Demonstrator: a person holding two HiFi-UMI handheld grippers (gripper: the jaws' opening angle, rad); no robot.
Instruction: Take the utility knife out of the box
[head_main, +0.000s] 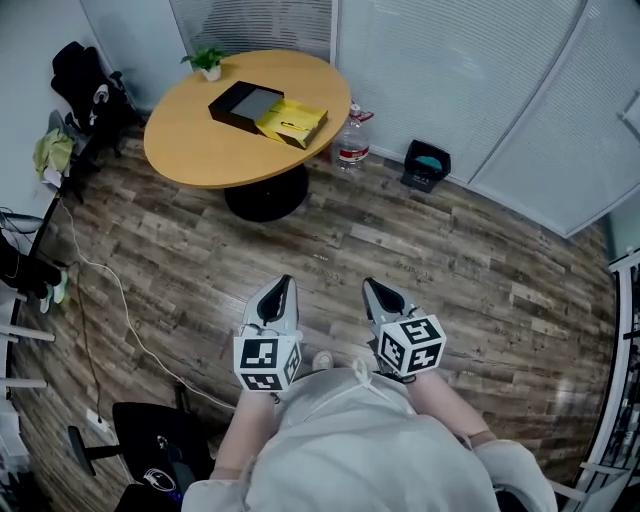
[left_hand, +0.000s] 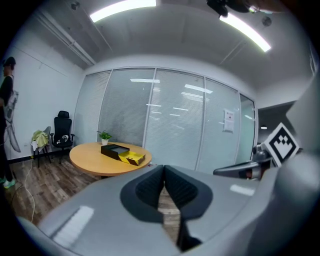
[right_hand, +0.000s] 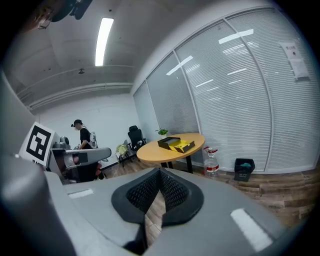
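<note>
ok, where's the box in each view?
Head view: box near the top, left of centre, on the round table.
Left gripper view: box left of centre, a little below mid-height, on the table.
Right gripper view: box just right of centre, a little below mid-height, on the table.
Shared landmark: the plant at the table's edge near the box, in all three views.

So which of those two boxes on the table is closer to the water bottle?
The yellow one, at the table edge nearest the bottle. The black box sits beside it, further toward the potted plant.
</note>
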